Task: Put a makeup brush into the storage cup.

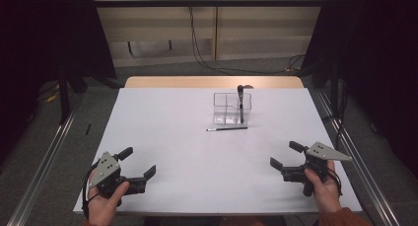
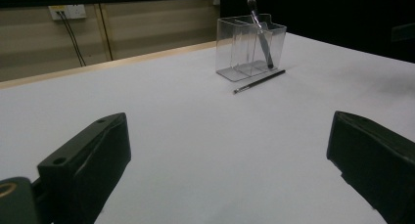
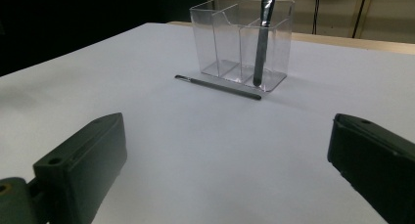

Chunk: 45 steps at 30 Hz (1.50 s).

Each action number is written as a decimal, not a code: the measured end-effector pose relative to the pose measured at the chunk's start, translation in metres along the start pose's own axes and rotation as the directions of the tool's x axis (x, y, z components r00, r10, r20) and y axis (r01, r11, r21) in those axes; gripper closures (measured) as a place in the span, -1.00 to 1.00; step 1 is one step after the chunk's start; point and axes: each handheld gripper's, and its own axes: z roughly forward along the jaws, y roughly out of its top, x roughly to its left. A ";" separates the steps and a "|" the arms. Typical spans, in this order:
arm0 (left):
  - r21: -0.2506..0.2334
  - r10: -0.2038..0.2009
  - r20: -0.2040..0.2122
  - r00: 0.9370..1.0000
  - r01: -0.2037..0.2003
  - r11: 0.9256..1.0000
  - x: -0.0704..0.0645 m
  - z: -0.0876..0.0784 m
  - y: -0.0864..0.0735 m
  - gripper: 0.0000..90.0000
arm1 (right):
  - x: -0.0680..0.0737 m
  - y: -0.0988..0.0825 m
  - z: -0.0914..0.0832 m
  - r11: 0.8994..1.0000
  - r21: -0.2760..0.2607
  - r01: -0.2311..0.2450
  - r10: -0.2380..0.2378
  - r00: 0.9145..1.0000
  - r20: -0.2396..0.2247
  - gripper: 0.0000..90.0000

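Both grippers, left [image 1: 138,169] and right [image 1: 285,155], rest spread and empty at lower frame, facing the thin dark brush [image 1: 227,129] lying before the clear plastic divided holder [image 1: 226,109], centre-right.

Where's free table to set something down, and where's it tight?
Bare white table left of the clear plastic divided organizer and between the open left gripper and right gripper. Tight just before the organizer: thin black brush.

Brush [image 3: 262,43] standing in clear organizer [image 3: 225,38] was cut off by the right gripper view's top edge; thin brush [image 1: 226,129] tip too small to make out from above.
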 end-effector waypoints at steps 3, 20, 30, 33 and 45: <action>0.004 0.000 0.001 1.000 0.000 1.000 0.001 0.001 0.000 -0.94 | 0.000 0.003 0.002 1.000 -0.007 0.010 -0.010 1.000 0.005 -0.99; 0.002 0.004 0.013 1.000 -0.004 1.000 0.002 0.005 0.001 -0.94 | 0.009 0.021 0.029 0.997 0.006 0.076 -0.076 0.996 -0.050 -0.98; 0.002 0.004 0.014 1.000 -0.004 1.000 0.002 0.005 0.001 -0.94 | 0.008 0.031 0.042 0.996 -0.003 0.087 -0.087 0.994 -0.058 -0.98; 0.002 0.007 0.015 1.000 -0.007 1.000 0.002 0.005 0.001 -0.94 | 0.009 0.034 0.047 0.996 -0.004 0.093 -0.094 0.993 -0.069 -0.98; 0.001 0.004 0.014 1.000 -0.004 1.000 0.003 0.005 0.001 -0.94 | 0.009 0.046 0.073 0.993 -0.013 0.118 -0.118 0.990 -0.074 -0.98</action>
